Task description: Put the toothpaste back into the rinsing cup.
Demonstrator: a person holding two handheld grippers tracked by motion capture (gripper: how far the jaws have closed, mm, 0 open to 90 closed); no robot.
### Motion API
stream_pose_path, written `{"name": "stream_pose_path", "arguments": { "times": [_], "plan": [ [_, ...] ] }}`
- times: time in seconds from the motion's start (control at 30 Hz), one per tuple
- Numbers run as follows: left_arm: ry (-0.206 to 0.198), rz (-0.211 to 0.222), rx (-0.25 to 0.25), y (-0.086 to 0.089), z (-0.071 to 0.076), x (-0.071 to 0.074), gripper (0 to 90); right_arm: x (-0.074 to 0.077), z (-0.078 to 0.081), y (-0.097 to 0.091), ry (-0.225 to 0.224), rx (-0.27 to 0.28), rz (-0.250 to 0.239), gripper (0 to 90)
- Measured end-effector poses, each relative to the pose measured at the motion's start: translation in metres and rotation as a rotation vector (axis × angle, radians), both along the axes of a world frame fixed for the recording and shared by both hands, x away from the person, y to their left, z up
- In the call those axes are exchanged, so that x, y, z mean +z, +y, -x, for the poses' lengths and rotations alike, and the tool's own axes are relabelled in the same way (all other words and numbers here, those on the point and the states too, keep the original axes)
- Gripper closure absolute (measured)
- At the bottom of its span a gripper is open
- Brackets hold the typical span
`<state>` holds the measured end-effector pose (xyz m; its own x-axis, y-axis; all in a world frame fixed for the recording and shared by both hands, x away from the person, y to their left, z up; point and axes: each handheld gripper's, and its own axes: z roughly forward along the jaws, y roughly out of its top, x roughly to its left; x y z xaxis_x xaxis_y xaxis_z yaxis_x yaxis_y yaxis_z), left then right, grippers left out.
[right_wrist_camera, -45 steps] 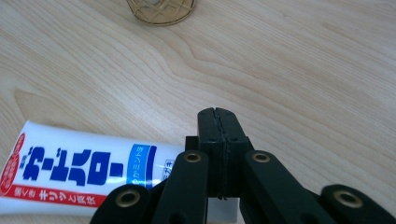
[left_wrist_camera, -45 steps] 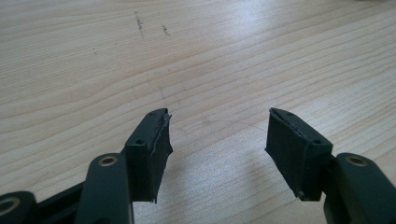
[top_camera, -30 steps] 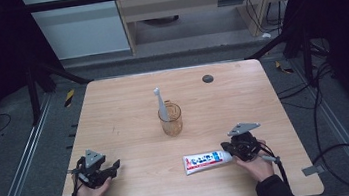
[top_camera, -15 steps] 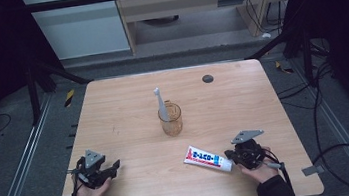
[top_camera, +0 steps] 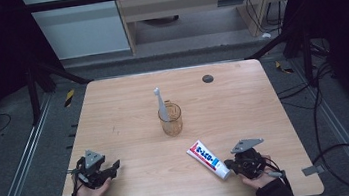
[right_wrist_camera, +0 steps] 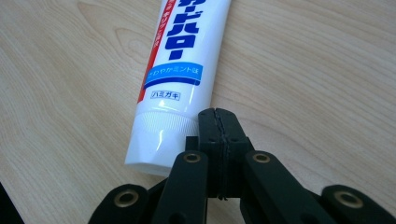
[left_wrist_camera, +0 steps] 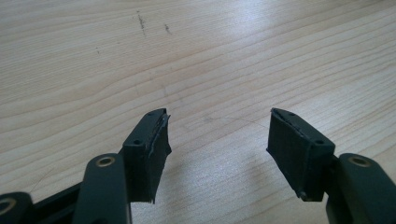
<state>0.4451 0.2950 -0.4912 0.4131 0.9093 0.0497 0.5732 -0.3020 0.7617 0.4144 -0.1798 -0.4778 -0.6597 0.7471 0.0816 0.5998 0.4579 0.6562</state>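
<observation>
On the light wooden table (top_camera: 124, 114), near its front edge and right of centre, a toothpaste tube (top_camera: 209, 159) lies flat and slantwise, its white cap end toward the right gripper (top_camera: 232, 165). The tube is white with a red stripe along one side, large blue lettering, a blue band and a ribbed cap. The right gripper's jaws are pressed together with nothing between them, their tips touching the cap's side. Behind, mid-table, an amber glass cup (top_camera: 171, 120) holds a white toothbrush (top_camera: 161, 104). At front left, the left gripper (top_camera: 114, 165) has jaws spread wide over bare wood.
</observation>
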Motion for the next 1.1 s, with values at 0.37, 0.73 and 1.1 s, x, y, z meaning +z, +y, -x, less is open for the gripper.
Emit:
{"name": "stream_pose_path", "arguments": {
  "times": [0.37,0.73,1.1],
  "plan": [
    [0.004,0.003,0.002,0.0,-0.001,0.0,37.5,0.01,0.0,-0.003,-0.03,-0.025,0.005,83.0],
    [0.012,0.0,-0.002,-0.001,-0.002,-0.001,37.1,0.036,-0.015,0.006,-0.035,-0.068,0.039,58.3],
    [0.015,-0.004,-0.006,-0.001,-0.003,-0.001,36.7,0.04,-0.025,0.028,-0.001,-0.066,0.08,48.4]
  ]
}}
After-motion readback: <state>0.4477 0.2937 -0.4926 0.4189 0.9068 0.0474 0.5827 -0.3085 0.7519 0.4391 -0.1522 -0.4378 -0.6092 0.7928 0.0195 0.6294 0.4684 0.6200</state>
